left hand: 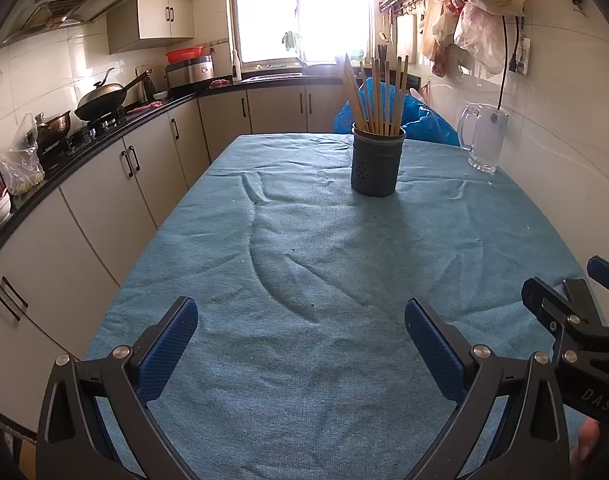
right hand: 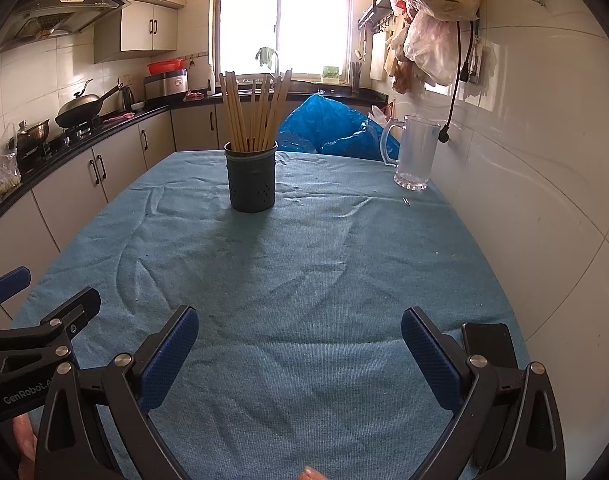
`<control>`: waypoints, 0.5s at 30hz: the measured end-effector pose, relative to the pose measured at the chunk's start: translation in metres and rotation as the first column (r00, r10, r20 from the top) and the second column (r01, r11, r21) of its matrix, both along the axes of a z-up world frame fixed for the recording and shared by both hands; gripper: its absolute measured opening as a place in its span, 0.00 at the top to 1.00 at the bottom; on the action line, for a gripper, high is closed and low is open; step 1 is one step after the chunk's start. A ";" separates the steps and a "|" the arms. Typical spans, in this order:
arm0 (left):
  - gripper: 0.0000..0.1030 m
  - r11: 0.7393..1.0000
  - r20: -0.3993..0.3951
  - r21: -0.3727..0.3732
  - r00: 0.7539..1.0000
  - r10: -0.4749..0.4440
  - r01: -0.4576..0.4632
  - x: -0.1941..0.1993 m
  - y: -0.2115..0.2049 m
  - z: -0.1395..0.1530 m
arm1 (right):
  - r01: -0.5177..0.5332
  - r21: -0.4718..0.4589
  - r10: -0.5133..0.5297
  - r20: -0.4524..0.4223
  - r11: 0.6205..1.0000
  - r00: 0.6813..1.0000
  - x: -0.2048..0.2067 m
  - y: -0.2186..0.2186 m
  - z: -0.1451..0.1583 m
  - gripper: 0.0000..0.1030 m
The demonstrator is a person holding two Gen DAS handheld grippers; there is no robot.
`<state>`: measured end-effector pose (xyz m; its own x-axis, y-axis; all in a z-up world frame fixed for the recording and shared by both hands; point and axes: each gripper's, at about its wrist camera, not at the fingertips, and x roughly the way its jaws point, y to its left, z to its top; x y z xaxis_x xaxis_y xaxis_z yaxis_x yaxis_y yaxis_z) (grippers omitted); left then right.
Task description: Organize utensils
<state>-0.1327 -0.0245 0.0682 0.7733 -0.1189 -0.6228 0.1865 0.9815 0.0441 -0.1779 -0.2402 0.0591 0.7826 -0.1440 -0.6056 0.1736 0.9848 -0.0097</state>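
A dark grey perforated holder (left hand: pixel 375 160) stands upright on the far part of the blue-clothed table (left hand: pixel 304 280), with several wooden chopsticks (left hand: pixel 378 94) upright in it. It also shows in the right wrist view (right hand: pixel 251 178) with the chopsticks (right hand: pixel 256 110). My left gripper (left hand: pixel 301 326) is open and empty, low over the near table. My right gripper (right hand: pixel 299 334) is open and empty beside it, and shows at the right edge of the left wrist view (left hand: pixel 572 304). The left gripper shows at the left edge of the right wrist view (right hand: pixel 40 300).
A clear glass mug (right hand: pixel 414 156) stands at the far right near the tiled wall. A blue plastic bag (right hand: pixel 328 128) lies behind the table. A black phone (right hand: pixel 490 342) lies at the near right. Kitchen counter and cabinets (left hand: pixel 84 200) run along the left.
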 end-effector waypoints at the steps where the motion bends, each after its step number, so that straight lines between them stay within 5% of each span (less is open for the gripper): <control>1: 0.00 1.000 0.000 -0.001 1.000 -0.001 0.001 0.000 0.001 0.000 | 0.000 0.001 0.000 0.000 1.000 1.000 0.000 0.000 0.000 0.00; 15: 0.00 1.000 0.013 0.003 1.000 0.017 -0.017 0.003 0.006 0.002 | 0.008 0.031 -0.007 -0.021 0.999 1.000 0.007 -0.014 -0.003 0.00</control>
